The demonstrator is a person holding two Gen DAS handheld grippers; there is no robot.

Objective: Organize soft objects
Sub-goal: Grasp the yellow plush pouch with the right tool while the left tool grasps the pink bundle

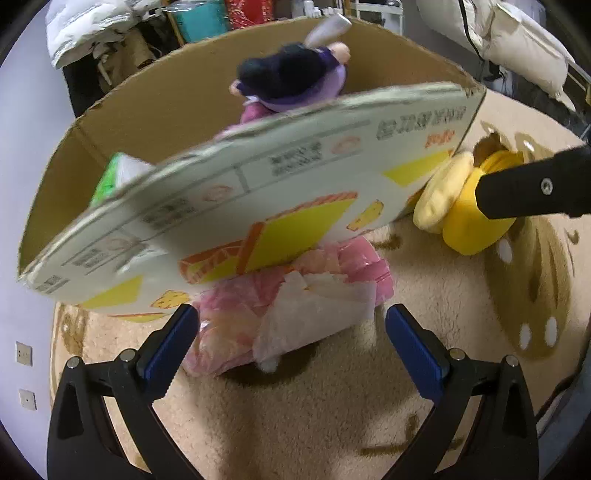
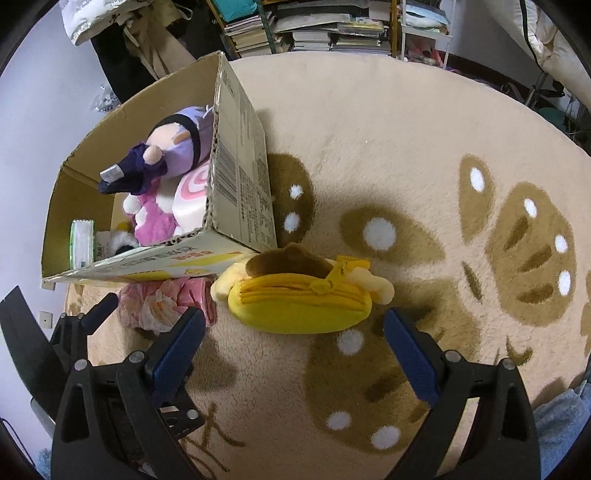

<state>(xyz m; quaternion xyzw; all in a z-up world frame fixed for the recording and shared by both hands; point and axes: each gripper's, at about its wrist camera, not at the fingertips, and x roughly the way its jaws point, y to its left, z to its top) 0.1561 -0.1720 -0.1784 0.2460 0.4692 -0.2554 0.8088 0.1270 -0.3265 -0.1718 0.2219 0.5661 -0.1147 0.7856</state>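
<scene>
The left hand-held gripper (image 1: pixel 291 347) hangs released, jaws wide, over a crumpled pink plastic bag (image 1: pixel 291 295). The right hand-held gripper (image 2: pixel 293 347) is likewise spread and empty, low above the beige rug (image 2: pixel 369 147). The cardboard box (image 2: pixel 240 177) stands on that rug, open-topped, holding a purple plush doll (image 2: pixel 177 147) and a pink plush (image 2: pixel 151 221). A yellow plush pouch (image 2: pixel 299 302) lies on the rug just beside the box corner, between the right fingers. The pink bag lies against the box's printed front.

Place: a lived-in room at home
Floor: fluffy beige rug (image 2: pixel 369 147)
Behind the rug: stacked books (image 2: pixel 317 29), hanging coat (image 2: pixel 554 40)
</scene>
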